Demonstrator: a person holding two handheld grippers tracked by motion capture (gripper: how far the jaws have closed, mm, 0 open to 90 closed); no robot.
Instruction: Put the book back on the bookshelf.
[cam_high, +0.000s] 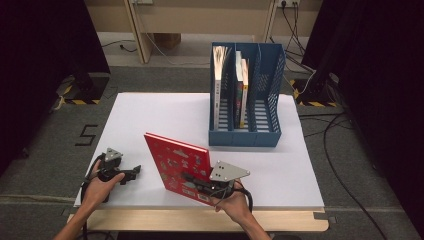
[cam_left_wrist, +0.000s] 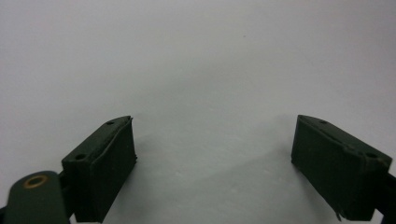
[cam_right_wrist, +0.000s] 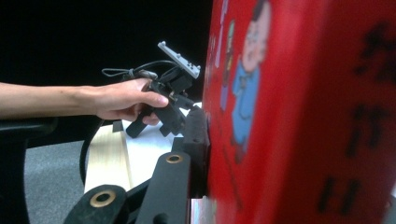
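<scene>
A red picture book (cam_high: 175, 162) stands tilted on edge near the front of the white tabletop (cam_high: 150, 115). My right gripper (cam_high: 192, 181) is shut on its lower right part. In the right gripper view one black pad (cam_right_wrist: 196, 135) presses flat on the red cover (cam_right_wrist: 303, 116), and the other jaw is hidden behind the book. My left gripper (cam_high: 134, 172) rests low over the table to the left of the book. Its jaws stand wide apart, open (cam_left_wrist: 215, 154) over bare white surface with nothing between them. The left gripper (cam_right_wrist: 173, 93) and the hand holding it also appear in the right gripper view.
A blue slotted file rack (cam_high: 245, 135) stands at the back right of the table, with upright books (cam_high: 219, 75) in its left and middle (cam_high: 241, 85) slots. The wooden table edge (cam_high: 200, 220) runs along the front. Cables lie on the floor to the right.
</scene>
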